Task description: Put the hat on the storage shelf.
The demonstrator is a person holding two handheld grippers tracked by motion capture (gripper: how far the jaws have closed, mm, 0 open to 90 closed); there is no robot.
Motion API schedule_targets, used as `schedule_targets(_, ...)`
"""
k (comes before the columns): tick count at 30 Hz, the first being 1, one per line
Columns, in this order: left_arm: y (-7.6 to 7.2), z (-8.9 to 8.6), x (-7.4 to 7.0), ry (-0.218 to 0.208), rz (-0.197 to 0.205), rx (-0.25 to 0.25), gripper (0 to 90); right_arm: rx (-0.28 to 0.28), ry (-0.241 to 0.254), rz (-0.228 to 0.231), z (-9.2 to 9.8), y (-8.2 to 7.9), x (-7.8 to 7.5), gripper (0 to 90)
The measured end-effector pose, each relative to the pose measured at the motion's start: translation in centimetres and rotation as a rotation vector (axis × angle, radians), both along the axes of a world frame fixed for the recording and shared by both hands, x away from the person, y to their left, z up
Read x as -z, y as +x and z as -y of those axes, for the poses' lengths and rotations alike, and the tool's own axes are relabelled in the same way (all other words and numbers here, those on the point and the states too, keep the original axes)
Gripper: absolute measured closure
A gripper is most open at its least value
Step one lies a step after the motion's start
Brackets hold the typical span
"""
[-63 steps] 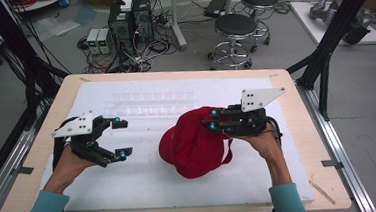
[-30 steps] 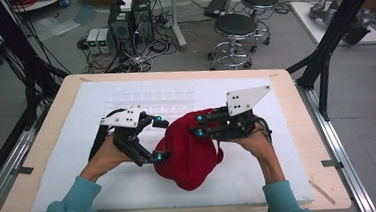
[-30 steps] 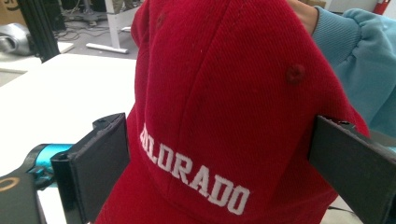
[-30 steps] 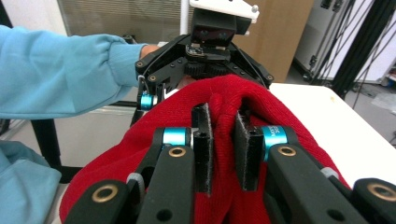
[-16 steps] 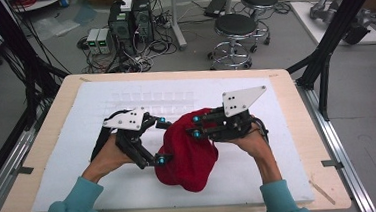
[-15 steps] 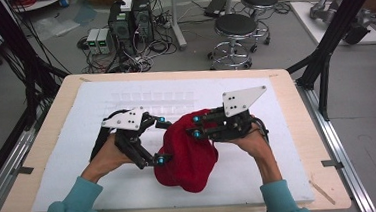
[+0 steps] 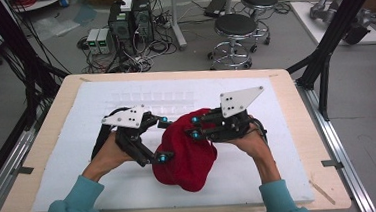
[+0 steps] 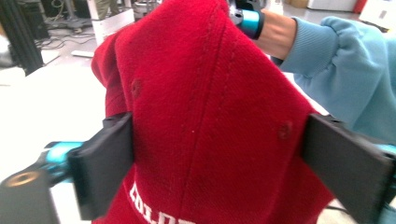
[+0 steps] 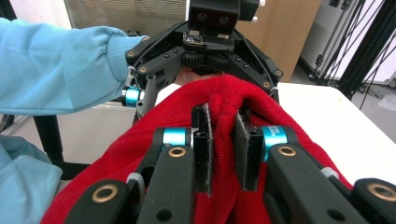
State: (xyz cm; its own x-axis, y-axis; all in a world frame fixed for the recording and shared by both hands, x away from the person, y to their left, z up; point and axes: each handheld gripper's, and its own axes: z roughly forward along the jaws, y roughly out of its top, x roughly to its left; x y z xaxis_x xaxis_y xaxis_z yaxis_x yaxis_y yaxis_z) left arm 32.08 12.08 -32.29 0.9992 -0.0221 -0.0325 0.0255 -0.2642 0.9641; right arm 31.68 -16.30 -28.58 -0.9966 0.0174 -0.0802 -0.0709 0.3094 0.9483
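Note:
A red cap with white lettering hangs over the middle of the white sheet. My right gripper comes in from the right and is shut on a fold of the cap's upper edge; in the right gripper view its pads pinch the red fabric. My left gripper straddles the cap's left side. Its jaws have just been closing, and in the left gripper view both pads bear against the sides of the cap's crown.
The table's wooden rim frames the sheet. Beyond the far edge stand two stools, computer boxes and cables. Black frame posts rise at the table's right and left corners.
My left gripper has come in from the left side of the sheet to the cap and its jaws now flank it. The right gripper has drawn the cap slightly left and raised it.

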Motion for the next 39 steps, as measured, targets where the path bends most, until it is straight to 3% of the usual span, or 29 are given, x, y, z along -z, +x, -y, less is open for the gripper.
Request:
schedule_targets(7, -0.02, 0.16, 0.11, 0.030, -0.006, 0.022, 35.5, 0.002, -0.003, 0.001, -0.14, -0.02, 0.04, 79.9)
schedule_targets(9, -0.16, 0.23, 0.11, 0.039, -0.001, 0.007, 44.4, 0.001, -0.003, 0.005, -0.26, 0.01, 0.08, 79.9)
schedule_targets(12, -0.29, 0.29, 0.10, 0.045, -0.002, 0.006, 48.1, -0.003, -0.004, 0.004, -0.32, 0.03, 0.09, 79.9)
schedule_targets(15, -0.38, 0.30, 0.07, 0.043, -0.019, 0.001, 58.1, 0.003, 0.000, 0.004, -0.35, 0.02, 0.09, 79.9)
schedule_targets(19, -0.47, 0.32, 0.02, 0.042, -0.040, -0.013, 63.0, 0.007, 0.002, 0.003, -0.34, 0.03, 0.09, 79.9)
schedule_targets(22, -0.51, 0.32, -0.01, 0.055, -0.037, -0.026, 72.6, 0.010, -0.005, 0.005, -0.37, 0.05, 0.13, 79.8)
schedule_targets(30, -0.65, 0.29, -0.02, 0.064, -0.031, -0.068, 80.1, 0.020, -0.012, 0.008, -0.44, 0.11, 0.24, 77.9)
schedule_targets(32, -0.71, 0.29, -0.04, 0.071, -0.020, -0.076, 81.3, 0.030, -0.007, 0.010, -0.41, 0.18, 0.24, 72.9)
schedule_targets(33, -0.73, 0.29, -0.02, 0.078, -0.012, -0.082, 82.4, 0.052, 0.011, 0.017, -0.39, 0.18, 0.20, 58.5)
schedule_targets(34, -0.70, 0.26, 0.00, 0.080, -0.009, -0.087, 82.4, 0.052, 0.011, 0.017, -0.39, 0.18, 0.20, 58.5)
schedule_targets(35, -0.71, 0.25, 0.05, 0.076, -0.015, -0.094, 83.5, 0.089, 0.031, 0.008, -0.31, 0.28, 0.18, 46.2)
schedule_targets(36, -0.68, 0.23, 0.09, 0.078, -0.011, -0.099, 83.5, 0.089, 0.031, 0.008, -0.31, 0.28, 0.18, 46.2)
schedule_targets(39, -0.71, 0.14, 0.13, 0.078, 0.001, -0.118, 83.8, 0.143, 0.057, -0.007, -0.12, 0.40, 0.17, 29.3)
